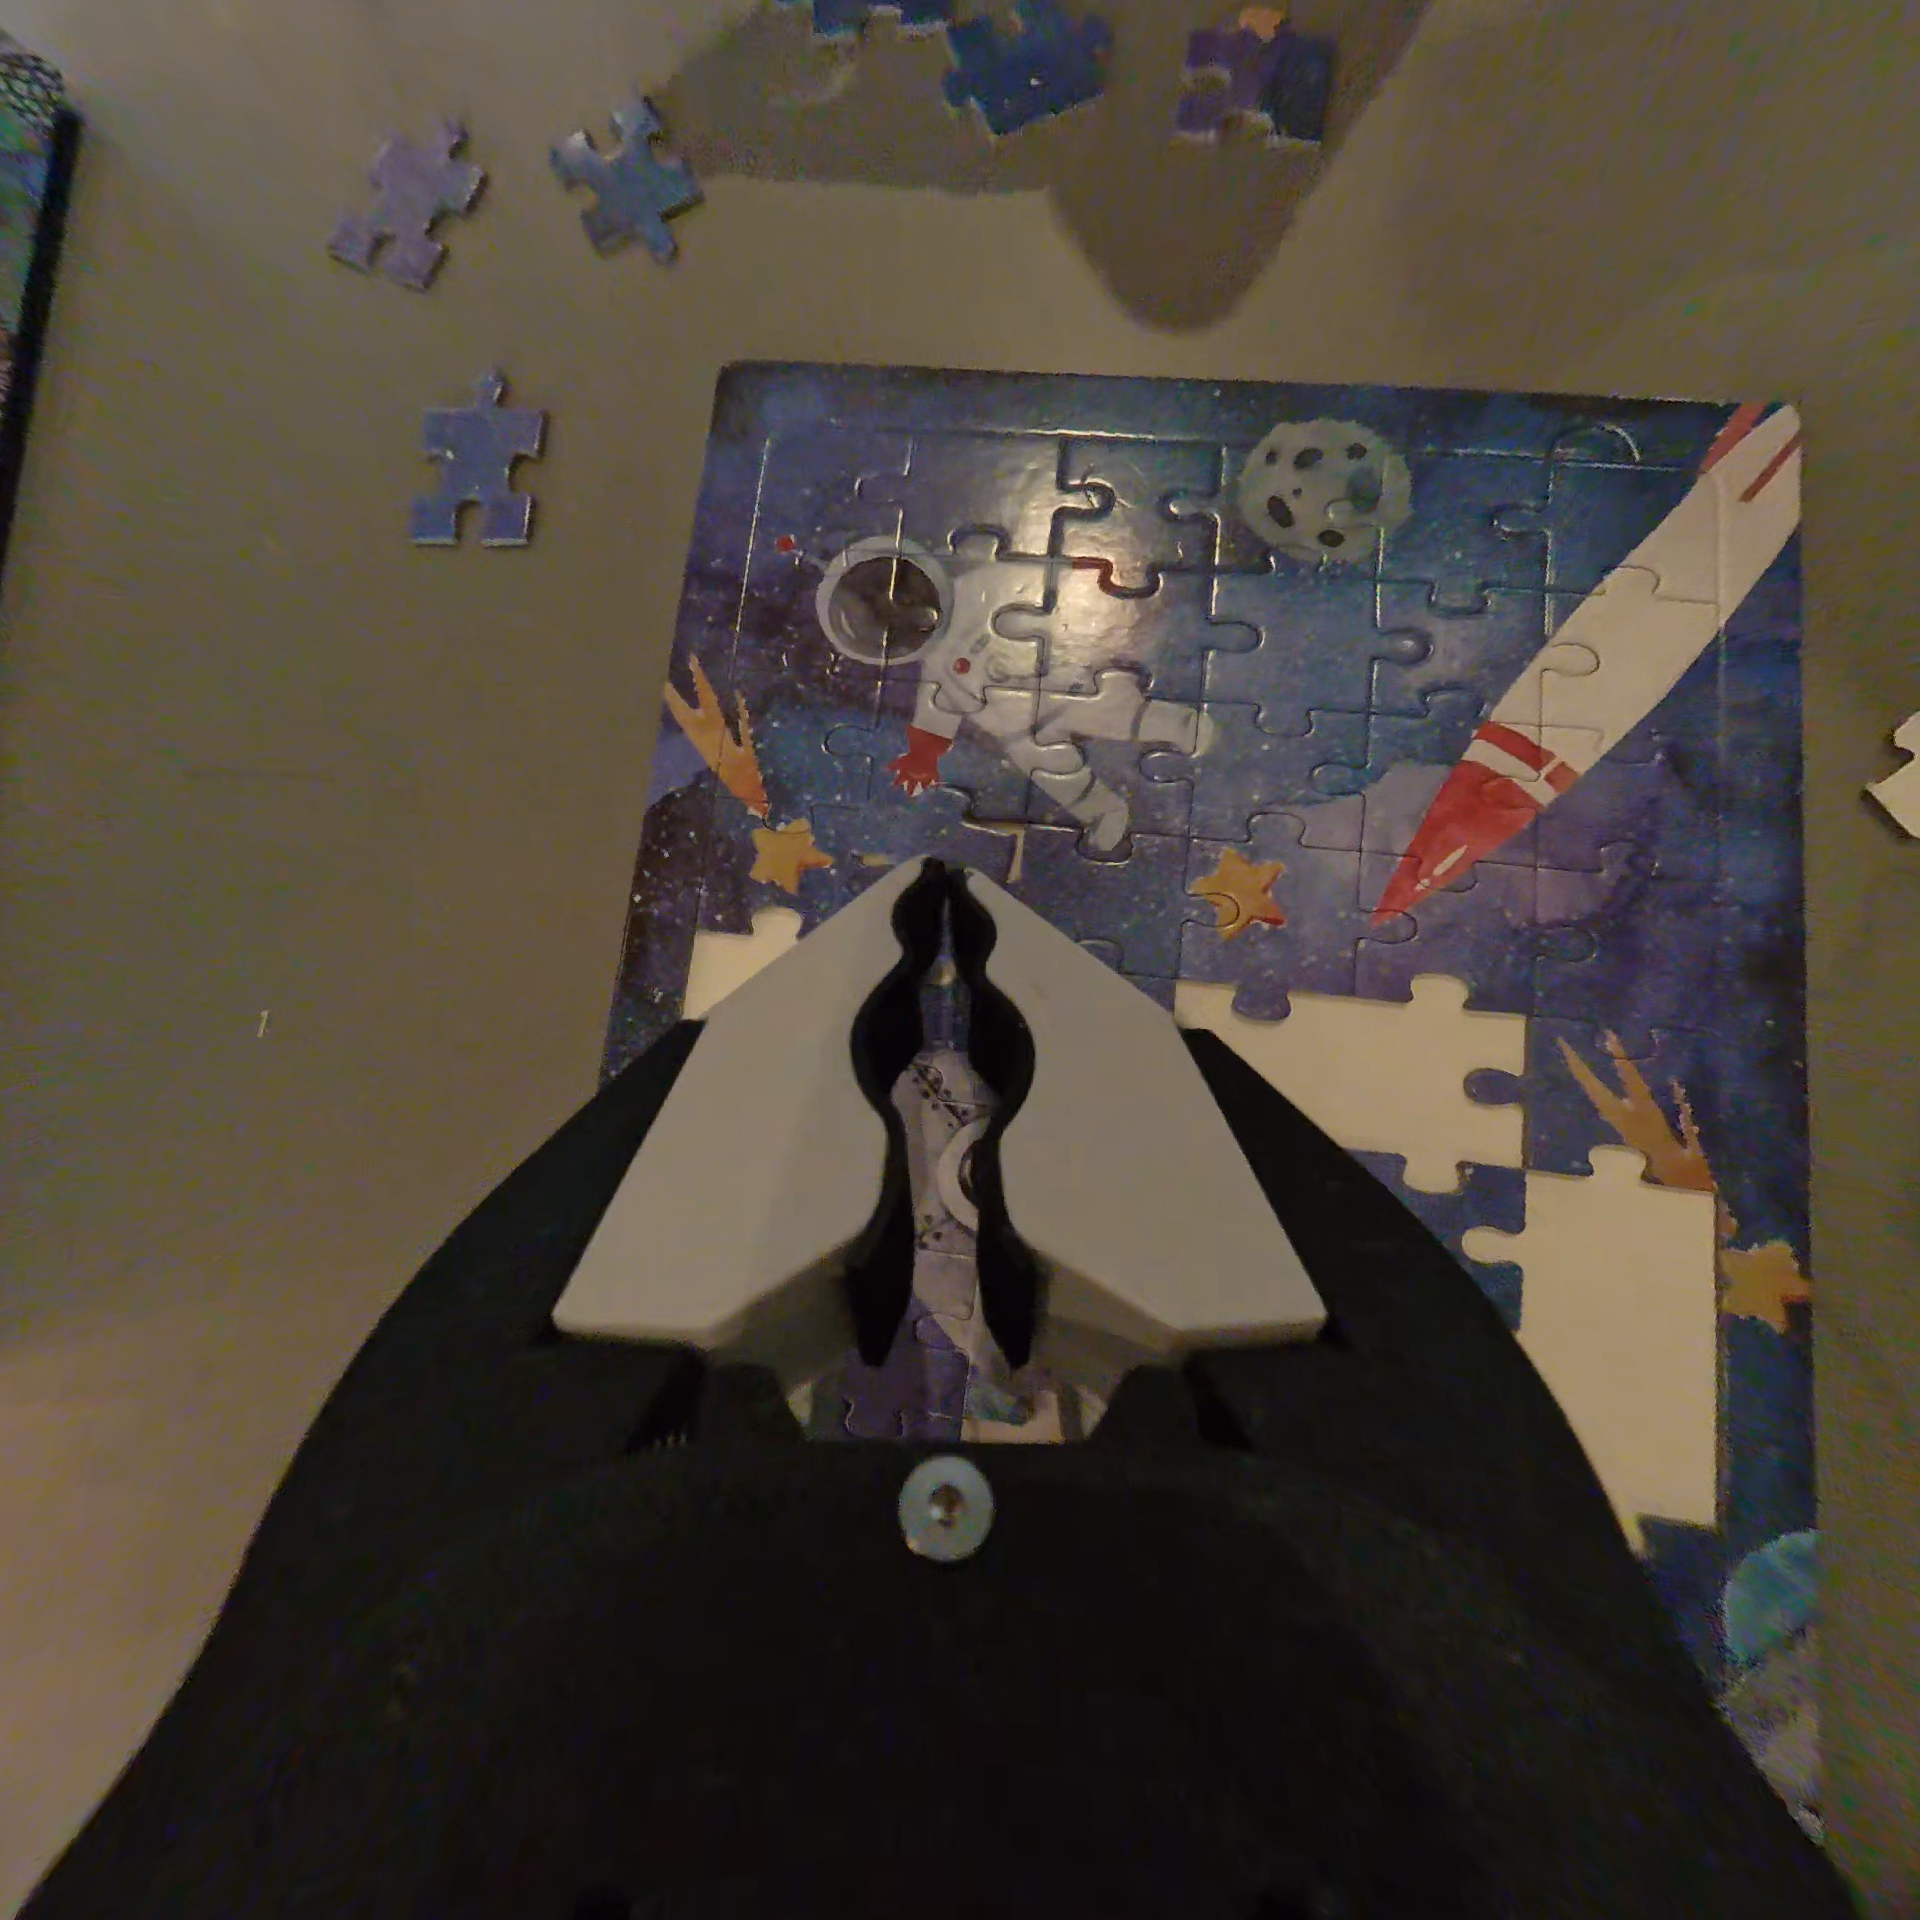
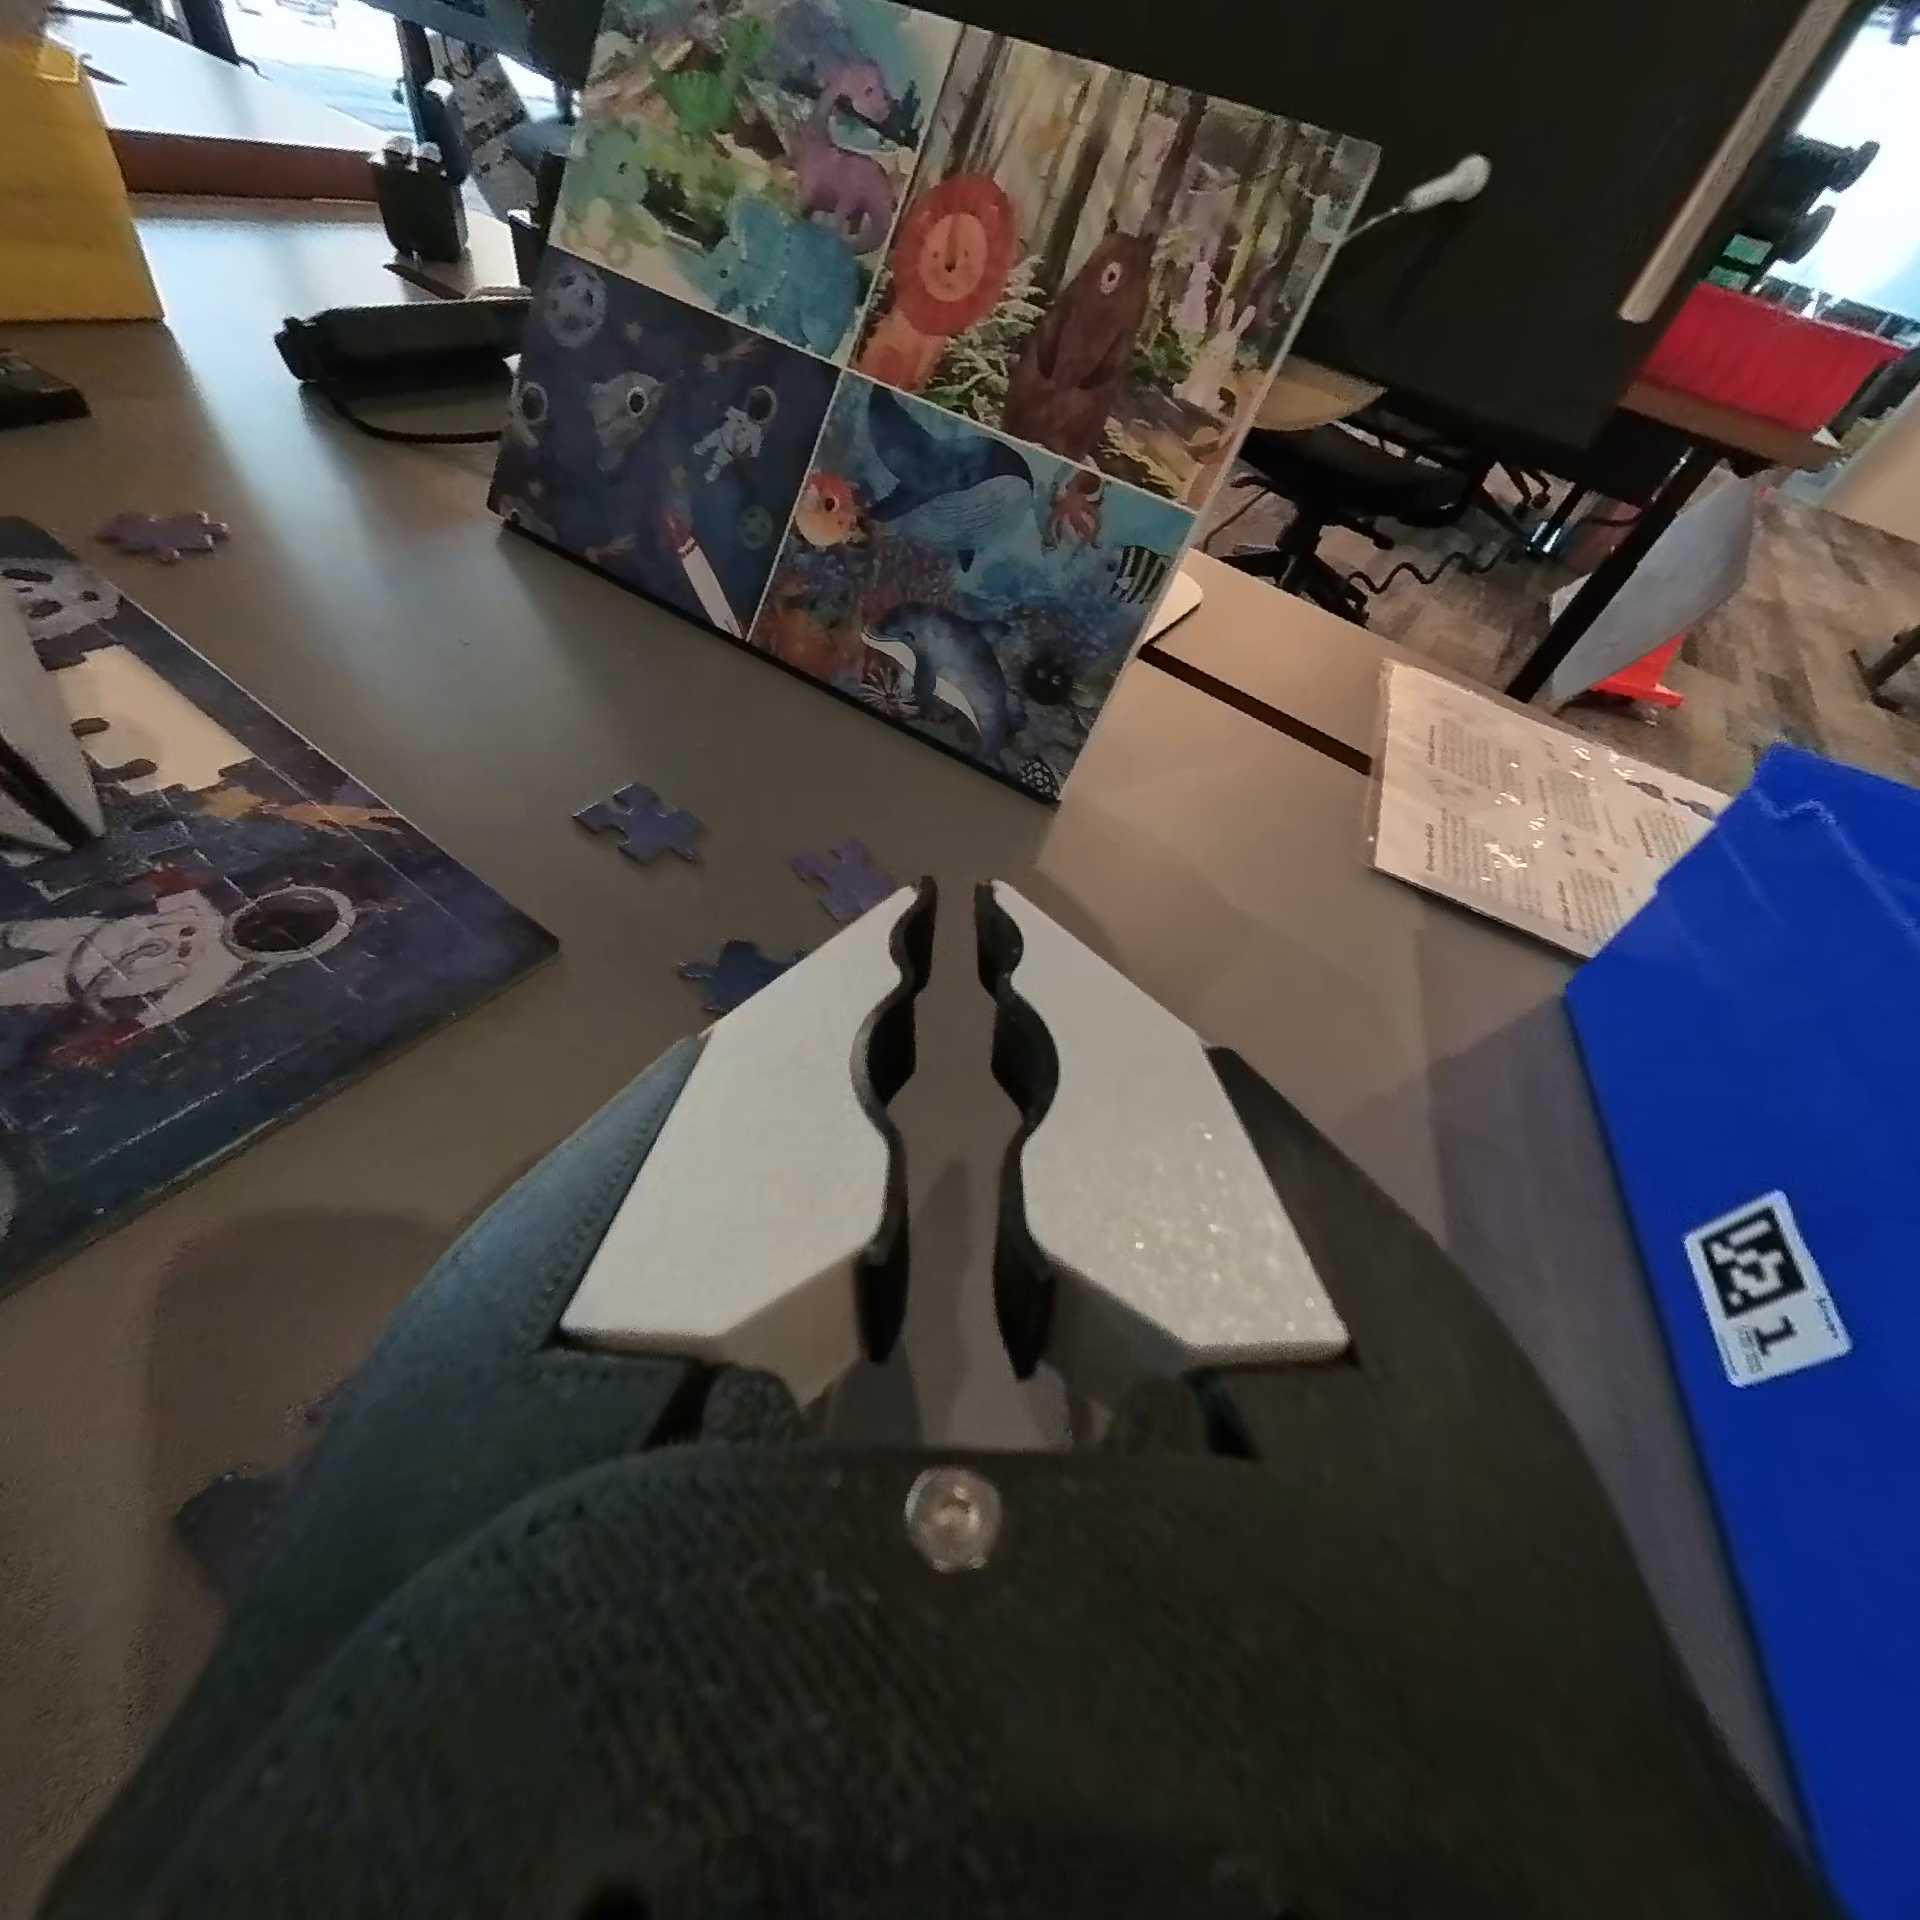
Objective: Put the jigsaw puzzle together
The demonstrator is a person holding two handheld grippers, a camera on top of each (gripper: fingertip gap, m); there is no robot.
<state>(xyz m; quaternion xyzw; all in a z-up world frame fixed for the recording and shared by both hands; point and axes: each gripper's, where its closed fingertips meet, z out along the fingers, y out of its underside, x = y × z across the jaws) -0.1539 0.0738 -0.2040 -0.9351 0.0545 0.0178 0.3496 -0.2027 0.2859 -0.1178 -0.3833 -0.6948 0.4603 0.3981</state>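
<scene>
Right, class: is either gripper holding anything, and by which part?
Right gripper holds nothing; its jaws stand slightly apart. Left gripper has jaws shut above the puzzle with no piece visible, though a thin edge there cannot be excluded.

1. An open office is showing: grey desks [image 2: 436, 665] are running back, with a desk phone [image 2: 400, 348] lying at ten o'clock.
2. Rolling office chairs [image 2: 1320, 488] are standing on patterned carpet [image 2: 1756, 644] at two o'clock.

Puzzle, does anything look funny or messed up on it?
Nothing looks broken. The puzzle just has white gaps near its lower right where pieces are missing, and loose pieces lie scattered on the table. One piece at the right edge shows white, maybe face down.
</scene>
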